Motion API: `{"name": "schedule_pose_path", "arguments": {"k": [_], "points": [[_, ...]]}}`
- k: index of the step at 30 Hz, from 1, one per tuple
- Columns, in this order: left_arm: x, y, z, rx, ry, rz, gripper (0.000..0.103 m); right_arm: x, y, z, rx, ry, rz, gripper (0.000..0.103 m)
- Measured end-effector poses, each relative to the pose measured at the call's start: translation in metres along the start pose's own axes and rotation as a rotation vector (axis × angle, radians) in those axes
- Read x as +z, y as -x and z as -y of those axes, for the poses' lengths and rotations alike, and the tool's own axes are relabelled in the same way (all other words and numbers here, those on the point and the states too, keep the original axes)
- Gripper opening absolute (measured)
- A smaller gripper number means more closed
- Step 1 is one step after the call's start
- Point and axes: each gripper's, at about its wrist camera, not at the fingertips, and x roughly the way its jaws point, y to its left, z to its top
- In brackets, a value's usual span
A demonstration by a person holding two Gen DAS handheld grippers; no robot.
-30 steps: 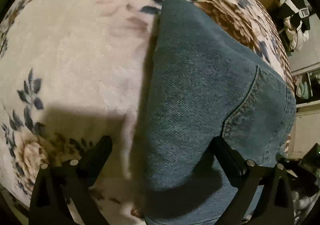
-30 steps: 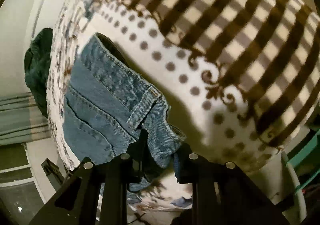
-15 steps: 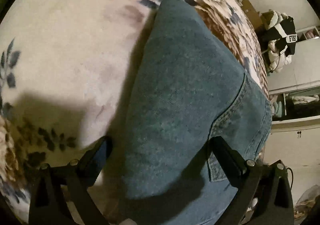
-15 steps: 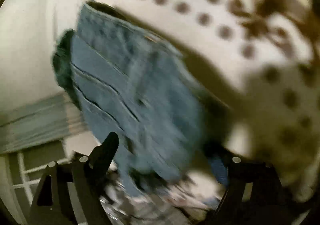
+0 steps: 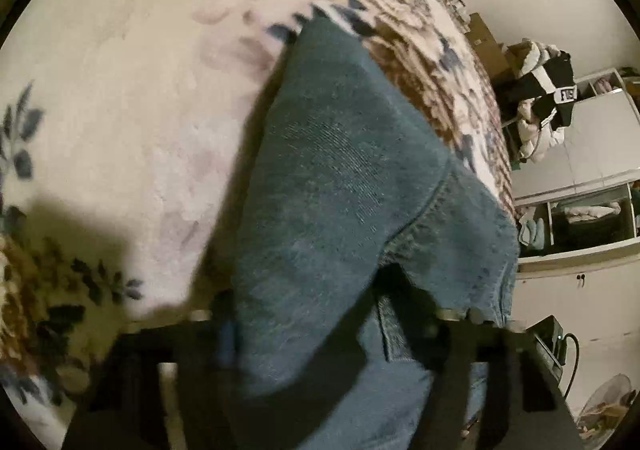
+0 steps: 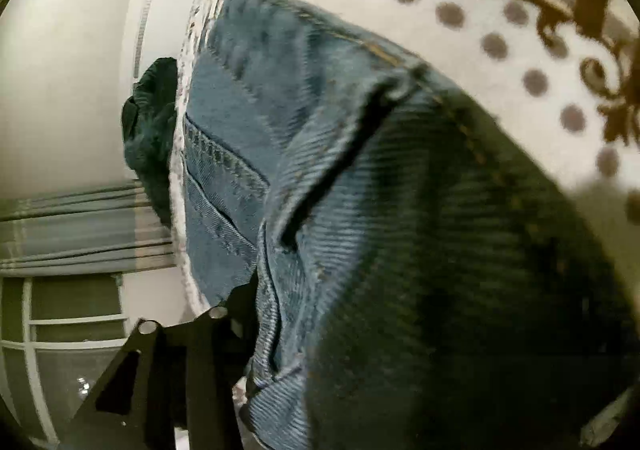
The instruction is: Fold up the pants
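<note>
The blue denim pants [image 5: 340,169] lie on a floral bedspread [image 5: 120,89], one end reaching back between the fingers of my left gripper [image 5: 308,306]. Its jaws are closing, and both black fingers touch the bunched denim. In the right wrist view the waistband, belt loop and pocket seams of the pants [image 6: 360,169] fill the frame. The right gripper [image 6: 320,302] is closing with denim between its jaws. Only its left finger [image 6: 240,302] shows, lying against a folded edge. Dark, shadowed denim hides the other finger.
A cream blanket with brown dots and stripes [image 6: 500,29] lies beyond the waistband. A dark green garment [image 6: 152,121] hangs off the bed edge near a curtain [image 6: 80,230]. A heap of clothes [image 5: 544,101], open shelves [image 5: 592,209] and a fan [image 5: 604,402] stand beside the bed.
The left jaws went from wide open to closed in on the denim. The right gripper let go of the waistband corner, opened, moved closer over the pants and narrowed again.
</note>
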Motion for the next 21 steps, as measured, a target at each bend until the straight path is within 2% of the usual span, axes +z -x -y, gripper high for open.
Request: {"name": "schedule_pose_path", "arguments": {"k": [1,4,12,17,21], "points": [[0.0,0.003,0.001,-0.001,-0.004,0.006,0.03,-0.002,0.001,-0.004,-0.012,0.006,0.008,0.041],[0.0,0.022,0.012,-0.011,-0.025,0.02,0.022,-0.01,0.009,-0.025,-0.053,0.043,0.031,0.037],[0.021,0.078,0.052,-0.031,-0.035,0.088,0.018,-0.019,0.055,-0.088,-0.041,0.104,0.052,0.035],[0.06,0.11,0.067,-0.058,-0.042,0.153,0.018,-0.019,0.058,-0.152,-0.007,0.17,0.062,0.034],[0.108,0.122,0.07,-0.079,-0.056,0.199,0.018,0.005,0.053,-0.206,0.03,0.222,0.081,0.034]]}}
